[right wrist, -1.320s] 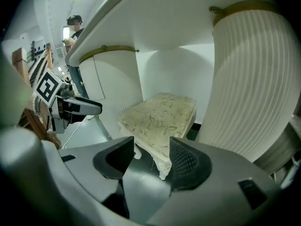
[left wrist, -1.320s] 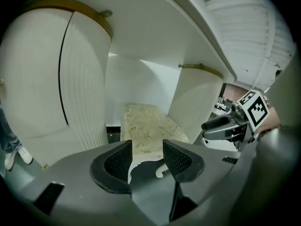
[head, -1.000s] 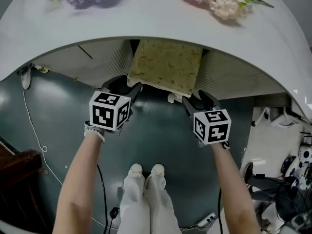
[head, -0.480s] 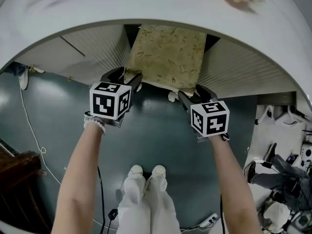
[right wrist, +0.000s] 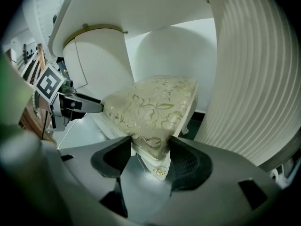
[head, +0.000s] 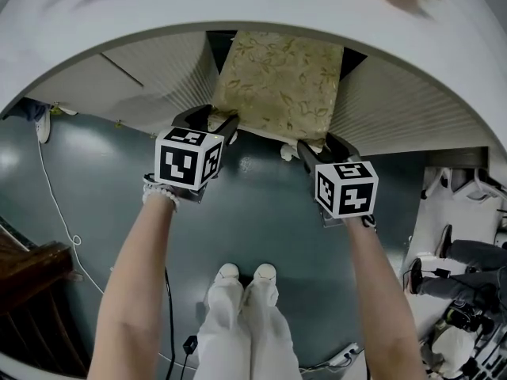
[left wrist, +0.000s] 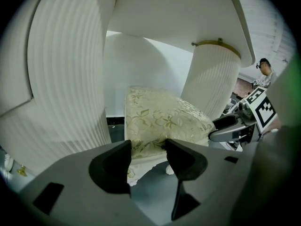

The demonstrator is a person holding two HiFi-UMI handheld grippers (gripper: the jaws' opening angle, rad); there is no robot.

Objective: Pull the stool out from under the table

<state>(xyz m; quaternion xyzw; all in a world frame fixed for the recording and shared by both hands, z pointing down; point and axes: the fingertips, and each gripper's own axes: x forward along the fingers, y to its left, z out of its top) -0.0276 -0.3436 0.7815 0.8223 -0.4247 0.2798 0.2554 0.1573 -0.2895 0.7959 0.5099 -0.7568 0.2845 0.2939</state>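
The stool [head: 277,81], with a cream and gold floral cushion, stands under the white round table [head: 238,6] between its ribbed supports. My left gripper [head: 212,121] straddles the stool's near left corner. In the left gripper view the corner of the stool [left wrist: 160,117] fills the gap of my left gripper [left wrist: 148,152]; its jaws have just been closing and the pads meet the cushion's edge. My right gripper [head: 317,145] holds the near right corner. In the right gripper view the stool [right wrist: 150,112] sits between the pads of the right gripper [right wrist: 149,152].
Ribbed white table supports [left wrist: 61,79] [right wrist: 254,79] flank the stool closely on both sides. A white cable [head: 47,196] trails over the dark floor at left. Dark wooden furniture [head: 32,291] stands at lower left, and clutter [head: 467,307] lies at right. The person's feet [head: 245,275] are below the grippers.
Both grippers have sunk a little and settled onto the stool's near corners. The stool stays under the table.
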